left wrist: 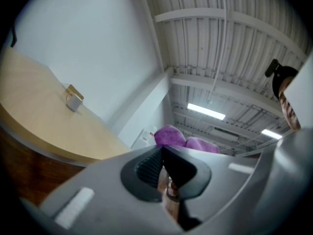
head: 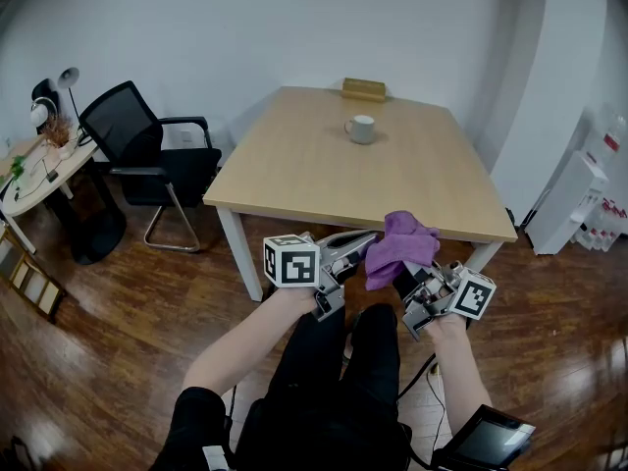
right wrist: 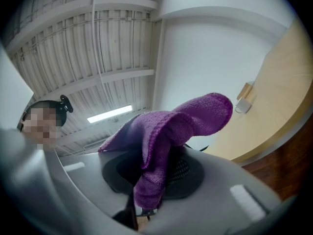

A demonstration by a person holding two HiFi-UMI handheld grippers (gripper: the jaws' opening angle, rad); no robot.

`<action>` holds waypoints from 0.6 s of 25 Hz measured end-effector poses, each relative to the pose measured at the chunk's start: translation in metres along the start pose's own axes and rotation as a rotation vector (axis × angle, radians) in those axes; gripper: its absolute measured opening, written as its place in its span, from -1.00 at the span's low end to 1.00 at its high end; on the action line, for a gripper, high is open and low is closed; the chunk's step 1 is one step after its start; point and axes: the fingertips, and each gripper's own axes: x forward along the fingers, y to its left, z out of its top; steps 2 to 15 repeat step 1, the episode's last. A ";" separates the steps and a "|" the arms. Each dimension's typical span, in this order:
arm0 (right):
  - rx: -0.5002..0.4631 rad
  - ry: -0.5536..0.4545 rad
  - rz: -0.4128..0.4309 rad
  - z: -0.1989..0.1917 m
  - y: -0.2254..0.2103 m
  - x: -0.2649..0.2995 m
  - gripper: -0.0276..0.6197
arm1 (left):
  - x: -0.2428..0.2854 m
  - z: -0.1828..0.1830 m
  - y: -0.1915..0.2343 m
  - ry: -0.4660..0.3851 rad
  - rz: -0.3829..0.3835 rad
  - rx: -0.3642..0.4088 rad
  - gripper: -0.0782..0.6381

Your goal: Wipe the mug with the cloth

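Bright even room light, ceiling strip lamps [left wrist: 206, 111] glowing, fisheye-bent edges, dark corners, near parts blurred

Room: plain white wall [head: 245, 27] across the top of the frame, dark glossy wood floor [head: 108, 322] below. Light wooden table [head: 294, 184] with white legs at centre. Black mesh office chair [head: 147, 150] on a cantilever frame, left of it. Far left: small pale side table [head: 34, 180] with a white lamp [head: 67, 77] and a potted plant [head: 57, 130]. White cabinet [head: 569, 204] at the right edge. Ceiling [left wrist: 220, 43] is ribbed white panel with beams; strip light [left wrist: 206, 111] is on.
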 end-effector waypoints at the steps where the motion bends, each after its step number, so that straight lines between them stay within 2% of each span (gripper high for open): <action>1: 0.007 -0.002 0.003 0.000 0.001 0.001 -0.67 | 0.000 0.000 0.000 0.000 0.000 0.000 -0.76; 15: 0.007 -0.002 0.003 0.000 0.001 0.001 -0.67 | 0.000 0.000 0.000 0.000 0.000 0.000 -0.76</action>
